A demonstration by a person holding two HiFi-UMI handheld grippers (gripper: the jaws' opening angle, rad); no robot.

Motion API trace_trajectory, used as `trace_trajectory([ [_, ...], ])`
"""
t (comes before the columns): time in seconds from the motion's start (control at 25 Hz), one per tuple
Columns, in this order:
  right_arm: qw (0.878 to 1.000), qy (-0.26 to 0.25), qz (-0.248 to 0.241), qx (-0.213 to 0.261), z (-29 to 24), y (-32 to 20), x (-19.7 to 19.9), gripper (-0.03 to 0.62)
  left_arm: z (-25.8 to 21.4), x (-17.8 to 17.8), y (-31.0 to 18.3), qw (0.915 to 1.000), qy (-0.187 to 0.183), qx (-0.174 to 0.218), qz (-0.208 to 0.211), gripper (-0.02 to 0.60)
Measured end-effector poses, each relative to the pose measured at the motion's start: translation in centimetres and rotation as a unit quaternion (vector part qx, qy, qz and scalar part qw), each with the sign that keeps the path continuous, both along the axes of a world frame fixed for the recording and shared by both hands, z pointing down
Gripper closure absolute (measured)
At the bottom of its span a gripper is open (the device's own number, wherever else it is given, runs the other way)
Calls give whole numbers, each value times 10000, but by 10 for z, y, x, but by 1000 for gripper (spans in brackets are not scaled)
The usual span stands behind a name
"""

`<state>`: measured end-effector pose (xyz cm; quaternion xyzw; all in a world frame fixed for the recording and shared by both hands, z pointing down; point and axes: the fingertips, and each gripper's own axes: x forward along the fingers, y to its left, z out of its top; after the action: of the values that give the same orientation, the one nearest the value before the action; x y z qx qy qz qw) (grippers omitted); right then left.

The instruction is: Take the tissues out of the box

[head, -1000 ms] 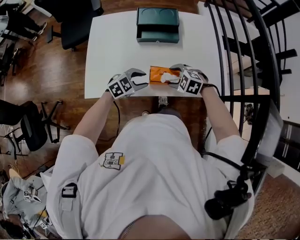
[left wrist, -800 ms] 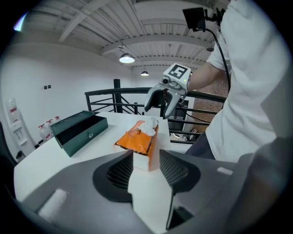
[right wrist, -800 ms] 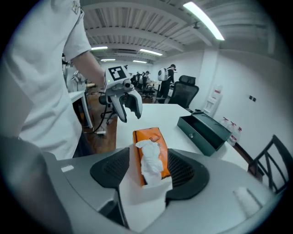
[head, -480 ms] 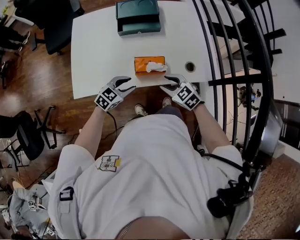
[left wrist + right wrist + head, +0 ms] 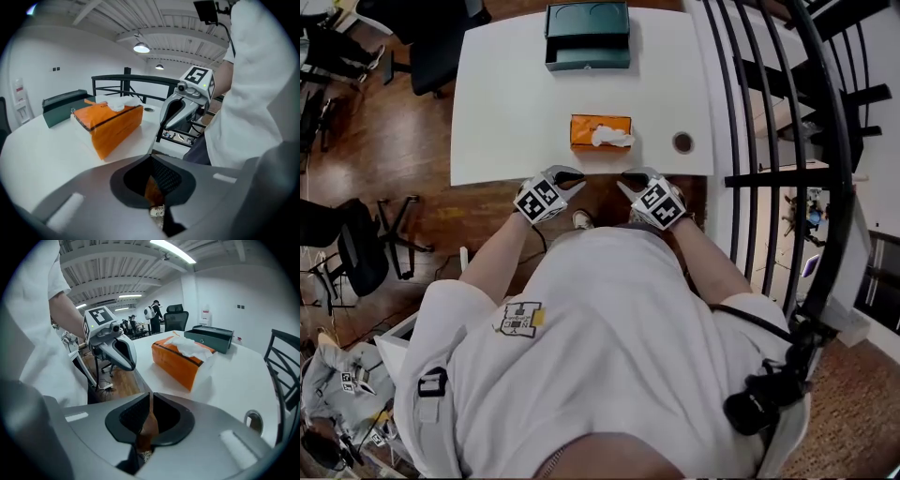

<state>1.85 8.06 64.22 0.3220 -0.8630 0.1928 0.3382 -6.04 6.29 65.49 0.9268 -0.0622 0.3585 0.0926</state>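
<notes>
An orange tissue box (image 5: 600, 131) stands near the front edge of the white table (image 5: 506, 112), with a white tissue (image 5: 612, 138) sticking up from its slot. Both grippers hang just off the table's near edge, apart from the box. In front of the box's left end is my left gripper (image 5: 567, 176), shut and empty. The jaws of my right gripper (image 5: 630, 178), in front of the box's right end, are closing to a thin slit with nothing between them. The left gripper view has the box (image 5: 115, 124) ahead on the left. The right gripper view shows the box (image 5: 180, 362) and tissue (image 5: 192, 348).
A dark green case (image 5: 588, 36) sits at the table's far edge. A round cable hole (image 5: 682, 142) lies right of the box. A black metal railing (image 5: 769, 112) runs along the right side. Office chairs (image 5: 356, 253) stand on the wooden floor to the left.
Both grippers have drawn back from the tissue box to just off the table's near edge. Their jaws, open earlier, have come together. The tissue stays in the box.
</notes>
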Motion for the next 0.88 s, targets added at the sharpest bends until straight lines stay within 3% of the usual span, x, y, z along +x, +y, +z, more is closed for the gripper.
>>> trace_trajectory([
  [0.08, 10000, 52, 58, -47, 6, 1, 0, 594, 5, 1, -1, 9999, -100, -13, -95, 581],
  [0.4, 9994, -40, 316, -147, 12, -3, -2, 594, 20, -6, -6, 9989, -260, -25, -396, 581],
  [0.88, 9986, -88, 520, -66, 6, -18, 3, 594, 15, -5, -12, 9988, -228, 69, -431, 581],
])
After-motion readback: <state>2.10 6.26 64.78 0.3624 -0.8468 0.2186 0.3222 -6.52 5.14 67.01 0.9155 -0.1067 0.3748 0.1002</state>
